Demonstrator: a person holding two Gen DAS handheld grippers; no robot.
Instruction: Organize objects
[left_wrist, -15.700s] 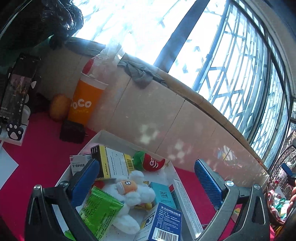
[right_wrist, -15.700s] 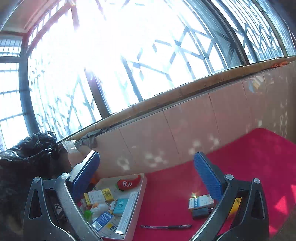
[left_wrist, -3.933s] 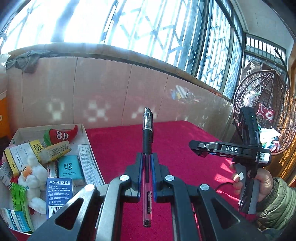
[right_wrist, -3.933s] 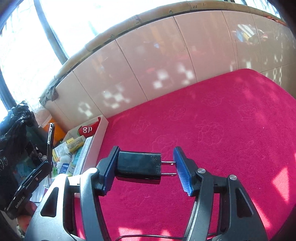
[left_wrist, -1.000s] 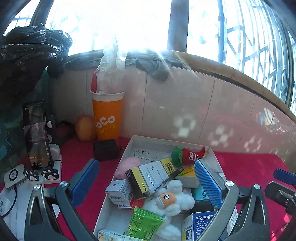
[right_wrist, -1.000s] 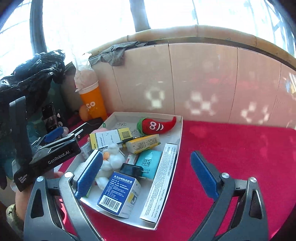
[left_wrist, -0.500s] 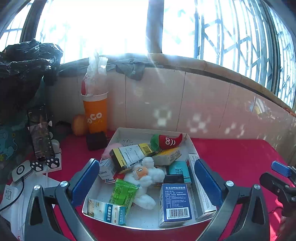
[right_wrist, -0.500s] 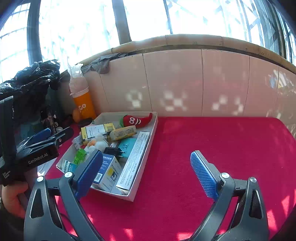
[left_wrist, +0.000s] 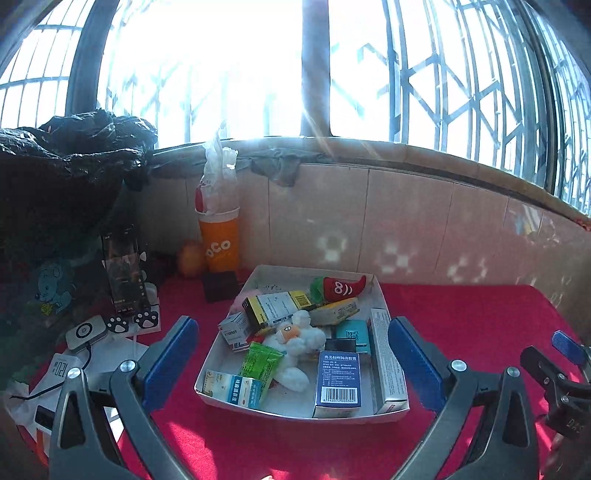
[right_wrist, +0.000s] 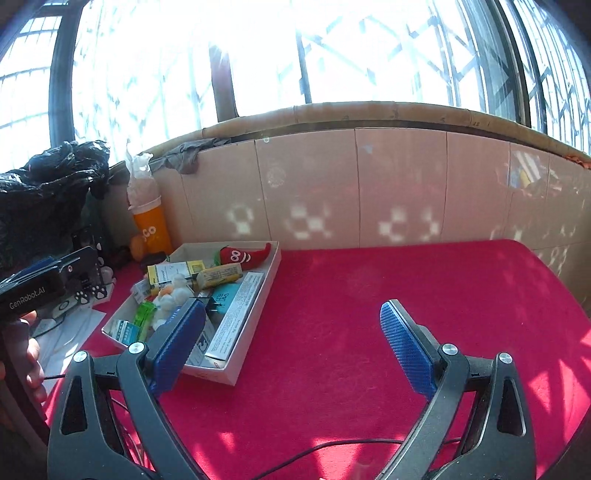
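A white tray sits on the red cloth, full of medicine boxes, a white plush toy, a red chilli toy, a black charger and a pen. The tray also shows in the right wrist view. My left gripper is open and empty, held back from the tray's near edge. My right gripper is open and empty above the red cloth, to the right of the tray. The right gripper's tip shows at the left wrist view's right edge.
An orange cup with a plastic bag, an orange fruit and a black cube stand behind the tray by the tiled wall. A phone on a stand, cables and papers lie left. A black bag fills the far left.
Both grippers have pulled back and up from the tray, so it looks smaller and farther. Both stay open and empty.
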